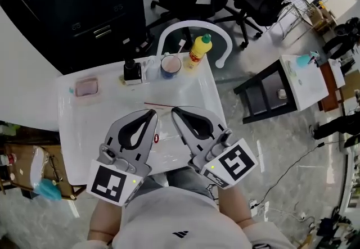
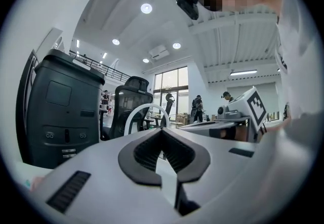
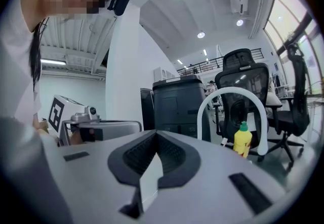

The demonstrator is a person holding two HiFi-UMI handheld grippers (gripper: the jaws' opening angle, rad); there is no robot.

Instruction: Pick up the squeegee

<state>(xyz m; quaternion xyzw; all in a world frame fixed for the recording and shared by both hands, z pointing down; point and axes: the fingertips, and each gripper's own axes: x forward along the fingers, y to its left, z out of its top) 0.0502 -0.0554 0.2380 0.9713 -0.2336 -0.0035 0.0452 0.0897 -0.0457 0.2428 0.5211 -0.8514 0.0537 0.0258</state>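
- While both grippers hover over the near half of the white desk (image 1: 191, 90), the pick-up itself has not begun; I judge this to be the approach step.
- The left gripper (image 1: 151, 113) has its jaws together at the tips. Its own view shows only the empty gap behind them.
- The right gripper (image 1: 175, 111) is the same, its jaws closed on nothing.
- I cannot pick out the squeegee for certain. The likeliest candidate is the black-handled thing (image 1: 131, 71) on a white base at the desk's far edge.
- That thing stands beside a cup (image 1: 171, 65) and a yellow bottle (image 1: 199, 51), with a pink pad (image 1: 86, 86) further left. All of these are well apart from both grippers.
- A thin red line (image 1: 158, 105) lies on the desk just beyond the jaw tips. What it is I cannot tell.
- The next move, as I see it, calls for one gripper to part its jaws, reach toward the far edge, line up across the handle and only then close.
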